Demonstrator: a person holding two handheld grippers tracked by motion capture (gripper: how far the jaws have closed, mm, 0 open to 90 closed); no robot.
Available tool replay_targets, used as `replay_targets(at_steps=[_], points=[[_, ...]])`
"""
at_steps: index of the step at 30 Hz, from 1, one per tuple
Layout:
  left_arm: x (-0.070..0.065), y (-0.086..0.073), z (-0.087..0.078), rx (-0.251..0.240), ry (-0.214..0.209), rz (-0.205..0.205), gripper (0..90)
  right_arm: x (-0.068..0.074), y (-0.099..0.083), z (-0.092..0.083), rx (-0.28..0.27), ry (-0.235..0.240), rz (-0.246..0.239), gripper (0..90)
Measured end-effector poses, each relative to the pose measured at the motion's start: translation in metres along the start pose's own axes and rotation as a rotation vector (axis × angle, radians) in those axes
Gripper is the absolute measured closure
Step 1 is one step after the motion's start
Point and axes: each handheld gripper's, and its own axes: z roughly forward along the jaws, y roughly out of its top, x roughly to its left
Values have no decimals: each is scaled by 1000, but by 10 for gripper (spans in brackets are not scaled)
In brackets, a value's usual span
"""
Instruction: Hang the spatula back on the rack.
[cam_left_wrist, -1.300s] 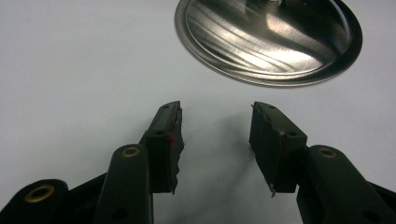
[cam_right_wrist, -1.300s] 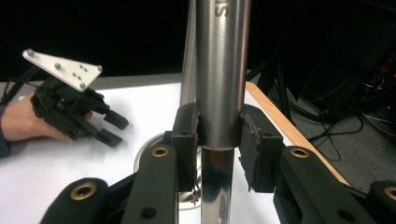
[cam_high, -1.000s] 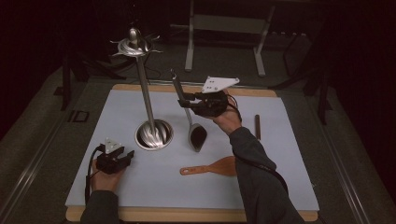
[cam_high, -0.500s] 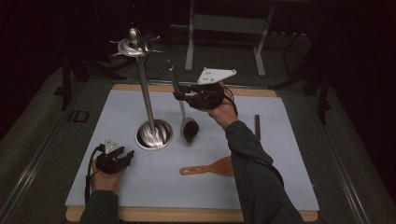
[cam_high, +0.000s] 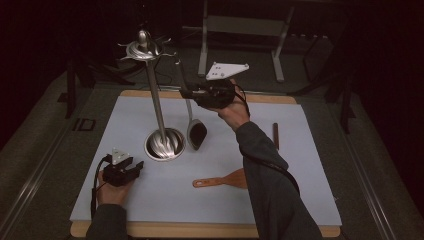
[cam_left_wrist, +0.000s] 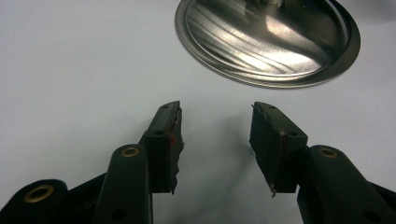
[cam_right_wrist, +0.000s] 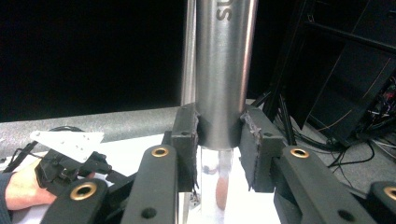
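Right tool (cam_high: 192, 93) is clenched on the steel handle of a ladle (cam_high: 196, 134), which hangs nearly upright below it, its dark bowl low over the counter (cam_high: 300, 165) and just beside the round base of the utensil stand (cam_high: 159, 115). In the right gripper view the two pads press the handle (cam_right_wrist: 219, 70) from both sides, and the stand's pole rises close behind it. The hooks on the stand's top (cam_high: 144, 49) lie up and to the left of the tool, so the handle's top end must travel that way; the right hand is clearly the nearer one. Left tool (cam_high: 131, 169) rests released on the counter, nothing between its pads, near the base. Compared with one second ago, the ladle is higher and closer to the pole. A wooden spatula (cam_high: 222, 180) lies untouched.
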Motion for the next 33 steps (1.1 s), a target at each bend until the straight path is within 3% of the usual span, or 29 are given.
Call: replay_targets(at_steps=[7,12,21,33], points=[[0,0,0,-1,-2,-1,537,2,2,10,21,12,-3,691],[0,0,-1,-2,-3,1,536,3,-2,13,22,-6,-6,689],[0,0,0,-2,-2,1,534,10,2,12,54,-93,-79,676],[0,0,0,-3,-1,0,533,21,7,18,77,-104,-144,651]])
